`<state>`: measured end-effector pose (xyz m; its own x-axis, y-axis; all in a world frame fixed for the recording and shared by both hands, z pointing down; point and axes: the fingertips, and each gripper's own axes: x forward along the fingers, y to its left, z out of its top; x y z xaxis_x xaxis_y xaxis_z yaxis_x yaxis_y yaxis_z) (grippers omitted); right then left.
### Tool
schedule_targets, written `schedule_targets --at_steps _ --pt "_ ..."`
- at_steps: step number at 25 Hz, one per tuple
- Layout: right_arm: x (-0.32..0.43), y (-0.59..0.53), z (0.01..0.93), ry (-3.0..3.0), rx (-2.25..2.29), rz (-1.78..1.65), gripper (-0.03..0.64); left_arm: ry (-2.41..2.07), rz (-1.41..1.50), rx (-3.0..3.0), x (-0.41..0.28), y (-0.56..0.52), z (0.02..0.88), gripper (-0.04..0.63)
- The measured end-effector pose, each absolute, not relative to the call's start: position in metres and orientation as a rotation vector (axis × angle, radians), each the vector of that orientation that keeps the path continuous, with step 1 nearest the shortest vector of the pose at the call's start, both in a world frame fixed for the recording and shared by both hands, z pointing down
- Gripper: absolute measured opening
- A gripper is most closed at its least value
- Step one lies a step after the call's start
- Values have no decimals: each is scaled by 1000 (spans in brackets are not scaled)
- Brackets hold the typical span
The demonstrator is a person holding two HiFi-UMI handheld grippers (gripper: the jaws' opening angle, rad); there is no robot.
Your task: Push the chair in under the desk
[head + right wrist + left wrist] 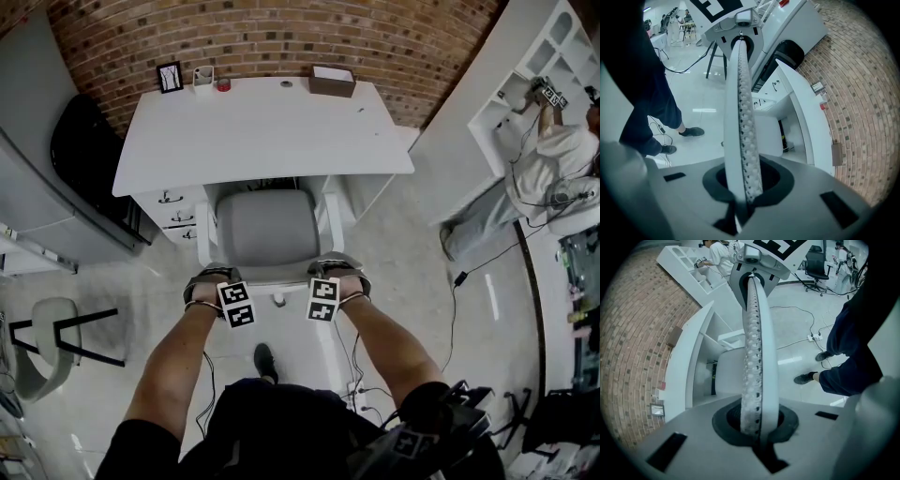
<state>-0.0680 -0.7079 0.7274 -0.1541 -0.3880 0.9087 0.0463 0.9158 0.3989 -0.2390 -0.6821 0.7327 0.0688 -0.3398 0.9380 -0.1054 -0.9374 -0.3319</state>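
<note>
A white chair with a grey seat stands at the white desk, its seat partly beneath the desktop. Both grippers hold the top of its backrest. My left gripper is shut on the backrest's left end, my right gripper on its right end. In the left gripper view the perforated backrest rim runs up out of the closed left gripper. The right gripper view shows the same rim clamped in the right gripper. The chair's legs are hidden.
A drawer unit sits under the desk's left side. A brown box, a picture frame and a pen cup stand at the desk's back by the brick wall. Another chair is left; a person and floor cables are right.
</note>
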Motion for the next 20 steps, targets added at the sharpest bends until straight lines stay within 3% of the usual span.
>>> schedule_targets --at_steps 20 --pt "-69 -724 727 -1666 268 -390 46 461 -1937 -2162 -240 -697 730 12"
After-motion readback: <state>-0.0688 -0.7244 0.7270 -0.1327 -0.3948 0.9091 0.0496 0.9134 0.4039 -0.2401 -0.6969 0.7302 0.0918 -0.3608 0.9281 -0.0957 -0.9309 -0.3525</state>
